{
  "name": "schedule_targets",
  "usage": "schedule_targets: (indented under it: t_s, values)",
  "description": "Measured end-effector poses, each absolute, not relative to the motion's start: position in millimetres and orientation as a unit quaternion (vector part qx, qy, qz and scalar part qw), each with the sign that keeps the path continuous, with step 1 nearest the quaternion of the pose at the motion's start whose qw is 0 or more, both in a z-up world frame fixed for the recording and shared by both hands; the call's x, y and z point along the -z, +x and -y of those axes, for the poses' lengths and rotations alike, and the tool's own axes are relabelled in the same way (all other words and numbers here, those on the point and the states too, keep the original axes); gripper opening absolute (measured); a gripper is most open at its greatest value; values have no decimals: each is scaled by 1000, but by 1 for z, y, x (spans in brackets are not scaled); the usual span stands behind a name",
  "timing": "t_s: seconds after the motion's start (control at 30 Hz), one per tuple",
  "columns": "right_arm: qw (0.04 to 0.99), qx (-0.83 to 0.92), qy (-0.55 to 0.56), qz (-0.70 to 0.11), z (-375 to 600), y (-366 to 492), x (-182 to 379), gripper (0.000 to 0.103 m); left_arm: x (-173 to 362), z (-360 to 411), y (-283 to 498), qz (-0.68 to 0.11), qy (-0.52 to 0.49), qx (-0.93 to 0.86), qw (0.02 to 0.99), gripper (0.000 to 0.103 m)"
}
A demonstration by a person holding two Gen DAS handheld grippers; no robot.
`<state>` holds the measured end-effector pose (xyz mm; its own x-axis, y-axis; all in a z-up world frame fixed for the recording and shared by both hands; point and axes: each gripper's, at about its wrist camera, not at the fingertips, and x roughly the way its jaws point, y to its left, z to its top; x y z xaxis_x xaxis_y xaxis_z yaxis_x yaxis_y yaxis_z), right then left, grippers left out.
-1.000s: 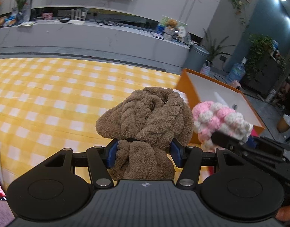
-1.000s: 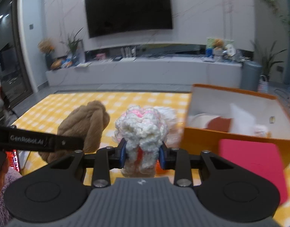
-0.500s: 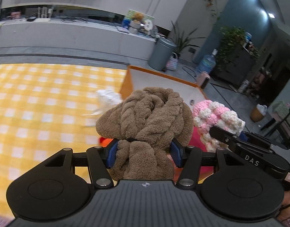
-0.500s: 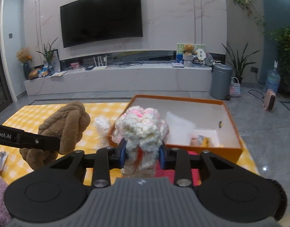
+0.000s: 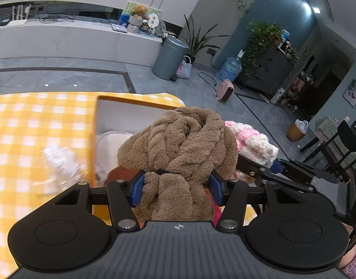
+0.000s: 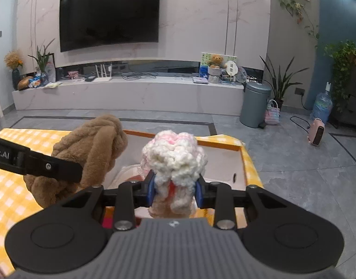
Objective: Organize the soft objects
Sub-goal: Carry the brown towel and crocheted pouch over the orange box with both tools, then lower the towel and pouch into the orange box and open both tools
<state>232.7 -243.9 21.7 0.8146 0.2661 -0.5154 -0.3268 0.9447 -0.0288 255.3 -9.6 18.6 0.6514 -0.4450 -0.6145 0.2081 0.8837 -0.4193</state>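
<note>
1. Grip first: your left gripper [image 5: 176, 188] is clamped on the brown plush bundle [image 5: 180, 146], its blue pads pressed into the narrow lower part so the bulky knotted top stands above the jaws.
2. Your right gripper [image 6: 175, 189] is clamped the same way on the pink-and-white knitted piece [image 6: 174, 158], pinched at its thin waist, likely because the fluffy top would squash and slip.
3. You hold both soft things in the air at the middle of each frame, side by side and just apart, above the orange box [image 6: 244, 160] that stands on the yellow checked tabletop [image 5: 38, 121].
4. Judging from that, you are carrying both to the box at once; neither is inside it yet.
5. The left wrist view shows what the other lacks: the box's white left inner wall, a blurred white fluffy thing [image 5: 61, 160] lying on the cloth just outside that wall, and the knitted piece at right behind the brown bundle.
6. The right wrist view alone gives the box's far rim and right wall, with the brown bundle at left crossed by the left gripper's black finger.
7. What lies on the box floor is mostly hidden in both views.
</note>
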Motion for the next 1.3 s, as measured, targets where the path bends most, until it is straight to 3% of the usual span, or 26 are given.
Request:
schedule_targets:
  t_s: [0.53,0.93,1.13,1.3]
  values:
    - [920,-141,-101,-351,262,343,17,32,16,57,339,-428,-141,195,871,64]
    - [893,-136,-107,-415,270,374,58,36,45,74,343,-445,-121,198,865,65]
    - [892,-139,-120,-414,272,369,60,45,53,73,338,-452,-126,192,862,70]
    - [892,-134,-132,-411,271,362,56,49,42,69,332,-438,-134,187,869,84]
